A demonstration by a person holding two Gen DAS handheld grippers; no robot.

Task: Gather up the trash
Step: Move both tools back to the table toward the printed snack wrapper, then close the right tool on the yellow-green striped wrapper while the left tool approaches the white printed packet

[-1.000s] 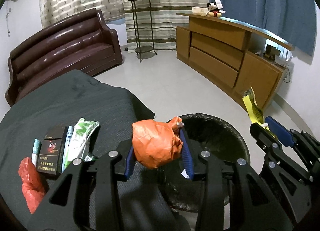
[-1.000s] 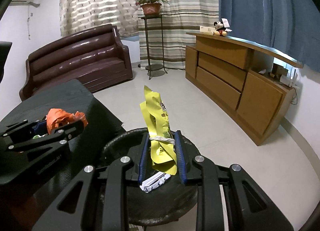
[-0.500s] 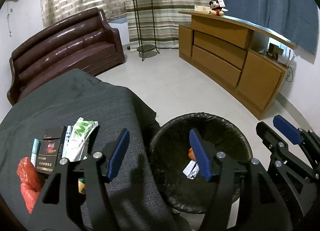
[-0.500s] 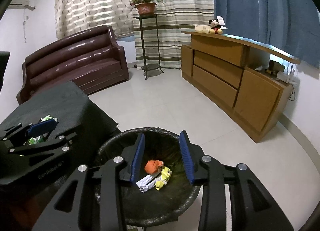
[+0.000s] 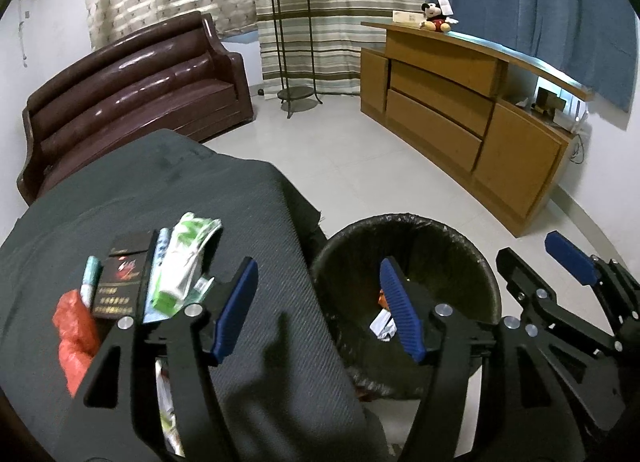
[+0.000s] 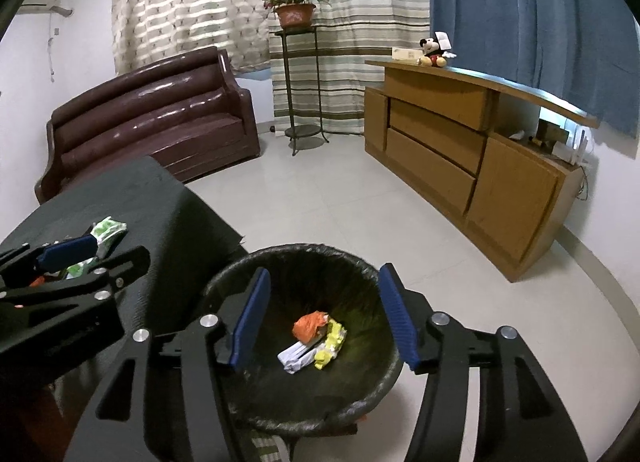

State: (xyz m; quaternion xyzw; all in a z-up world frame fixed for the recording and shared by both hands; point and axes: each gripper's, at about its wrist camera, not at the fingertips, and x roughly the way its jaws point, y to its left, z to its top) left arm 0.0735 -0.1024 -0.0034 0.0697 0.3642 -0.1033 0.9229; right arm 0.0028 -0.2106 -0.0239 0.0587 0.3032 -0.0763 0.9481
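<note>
A black-lined trash bin stands on the floor beside the dark table. In it lie an orange wrapper, a yellow wrapper and white paper. My right gripper is open and empty above the bin. My left gripper is open and empty over the table's edge, next to the bin. On the table lie a green-white packet, a black cigarette box, a red bag and a teal tube.
A brown leather sofa stands behind the table. A wooden sideboard with a Mickey toy runs along the right wall. A plant stand is by the curtains. White tiled floor lies between them.
Both grippers opened. The orange wrapper dropped from the left one and the yellow wrapper from the right one into the bin. Both grippers have since opened wider and drawn back a little.
</note>
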